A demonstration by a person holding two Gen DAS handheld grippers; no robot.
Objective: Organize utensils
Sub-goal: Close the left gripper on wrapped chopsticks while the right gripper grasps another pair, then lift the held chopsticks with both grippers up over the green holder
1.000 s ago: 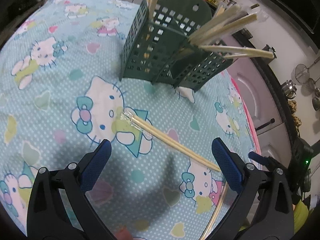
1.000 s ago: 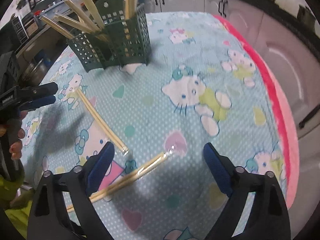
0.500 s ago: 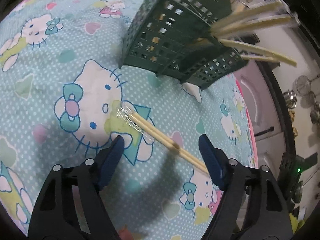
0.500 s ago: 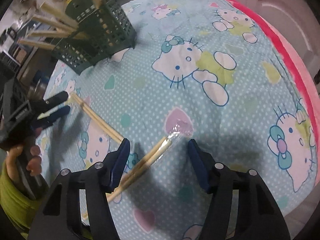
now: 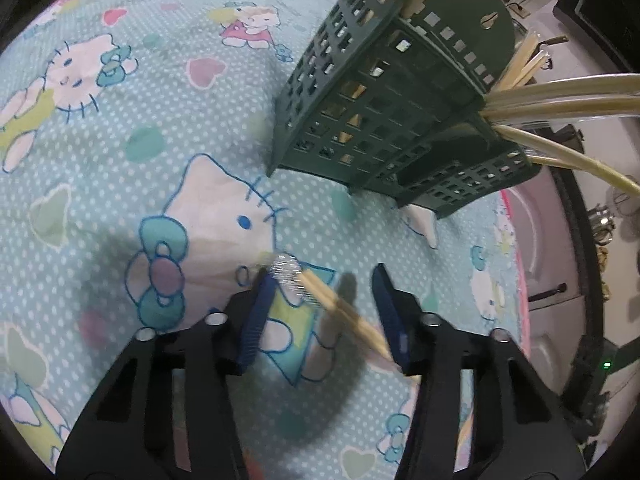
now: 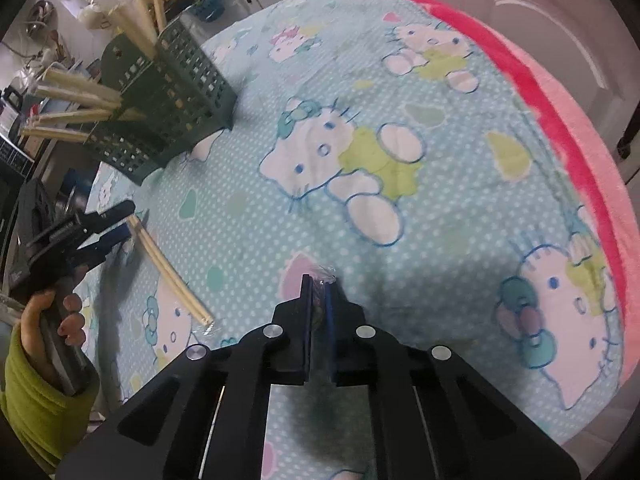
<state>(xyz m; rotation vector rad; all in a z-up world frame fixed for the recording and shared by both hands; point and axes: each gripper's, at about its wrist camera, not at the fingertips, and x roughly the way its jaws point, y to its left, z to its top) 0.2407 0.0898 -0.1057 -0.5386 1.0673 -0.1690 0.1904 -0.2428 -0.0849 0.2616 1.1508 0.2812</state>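
- While both claws have just been closing: right gripper [image 6: 318, 286] pinches a plastic-wrapped bamboo chopstick pair [image 6: 325, 272] at its crinkled tip.
- Left gripper [image 5: 324, 300]: jaws apart, second wrapped pair [image 5: 340, 308] between them; should seat squarely before lifting.
- Dark green perforated plastic utensil holder [image 5: 384, 120]: ahead.

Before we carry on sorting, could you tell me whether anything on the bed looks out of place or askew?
Yes: two wrapped chopstick pairs lie loose on the blanket instead of standing in the green holder. One pair sits between the closing left tool; the right tool has just shut on the other's wrapper.
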